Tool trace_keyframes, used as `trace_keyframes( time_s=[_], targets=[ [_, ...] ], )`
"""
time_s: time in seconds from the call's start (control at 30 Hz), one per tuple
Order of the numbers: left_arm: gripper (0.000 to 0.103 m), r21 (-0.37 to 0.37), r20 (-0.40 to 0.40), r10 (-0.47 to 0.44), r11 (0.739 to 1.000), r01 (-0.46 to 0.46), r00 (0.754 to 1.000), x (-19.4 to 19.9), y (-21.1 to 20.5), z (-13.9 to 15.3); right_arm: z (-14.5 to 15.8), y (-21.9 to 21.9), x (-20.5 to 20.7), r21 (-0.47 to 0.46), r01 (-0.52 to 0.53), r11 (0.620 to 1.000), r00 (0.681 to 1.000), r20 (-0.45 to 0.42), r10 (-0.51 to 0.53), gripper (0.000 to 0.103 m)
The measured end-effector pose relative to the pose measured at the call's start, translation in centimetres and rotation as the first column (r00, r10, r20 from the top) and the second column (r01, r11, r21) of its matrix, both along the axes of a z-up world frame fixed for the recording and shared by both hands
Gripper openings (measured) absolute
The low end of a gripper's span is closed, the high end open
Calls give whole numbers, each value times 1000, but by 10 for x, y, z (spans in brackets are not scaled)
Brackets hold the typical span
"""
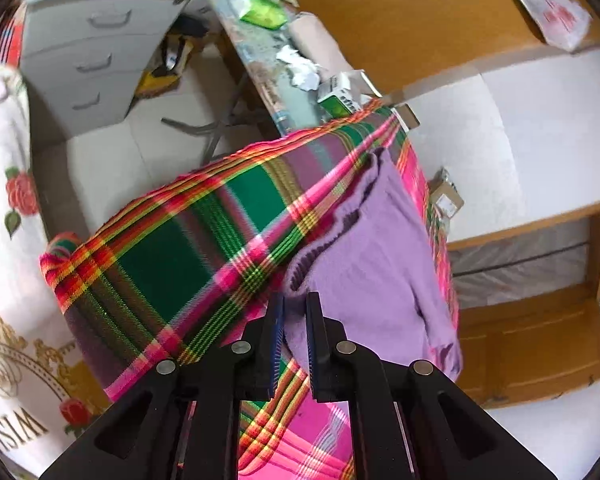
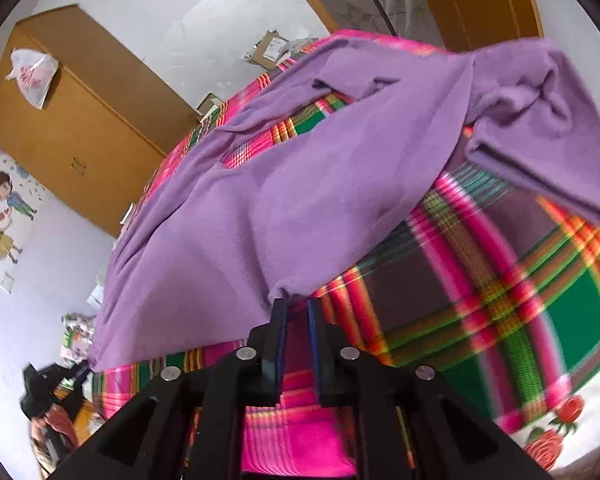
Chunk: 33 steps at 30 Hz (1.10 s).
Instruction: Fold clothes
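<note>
A purple garment (image 1: 380, 260) lies spread on a bed under a bright plaid blanket (image 1: 172, 248). My left gripper (image 1: 296, 300) is shut on a ribbed edge of the garment, and purple cloth fills the gap between its blue pads. In the right wrist view the purple garment (image 2: 260, 200) stretches away across the plaid blanket (image 2: 500, 300), one sleeve folded over at the upper right. My right gripper (image 2: 296, 306) is shut on the near edge of the cloth. The left gripper (image 2: 48, 388) shows at the lower left, held by a hand.
A white quilt with roses (image 1: 4, 240) lies at the bed's edge. Beyond the bed stand a grey drawer cabinet (image 1: 92, 48) and a cluttered narrow table (image 1: 268, 40). A wooden wardrobe (image 2: 80, 120) carries a plastic bag (image 2: 32, 76). Cardboard boxes (image 2: 270, 50) sit by the wall.
</note>
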<state>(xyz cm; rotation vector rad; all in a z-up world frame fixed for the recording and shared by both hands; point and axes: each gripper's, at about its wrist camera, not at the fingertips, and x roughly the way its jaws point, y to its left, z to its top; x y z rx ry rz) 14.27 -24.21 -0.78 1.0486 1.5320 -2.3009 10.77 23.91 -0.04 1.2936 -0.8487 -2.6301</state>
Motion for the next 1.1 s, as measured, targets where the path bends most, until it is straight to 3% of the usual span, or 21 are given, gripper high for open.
trace_keyframes(
  time_s=[0.17,0.33,0.5,0.6,0.7,0.8,0.97,1.1],
  targets=[
    [9,-77,-8,-14,997,13,1000,6,5,13,17,17,16,111,24,994,999,-43,-19,18],
    [13,-168,-53,-17,986,7,998,15,15,36,29,59,38,224,170,960,985,-78,-157,25],
    [13,-272,-90,-163,953,133,983,-3,55,59,33,104,55,253,337,907,941,-119,-317,40],
    [23,-322,-96,-287,915,244,953,-20,89,67,28,118,48,286,348,893,937,-112,-330,43],
    [23,-364,-79,-415,858,361,906,-38,129,69,19,127,37,311,339,888,940,-86,-329,43],
    [23,-374,-47,-535,792,482,843,-58,172,67,12,132,29,295,321,900,947,-72,-314,43],
    [29,-425,28,-692,645,635,721,-74,247,60,5,140,19,294,296,909,955,-68,-289,43],
    [29,-473,62,-809,491,731,584,-77,312,59,5,137,11,293,248,924,969,-72,-237,43]
  ],
)
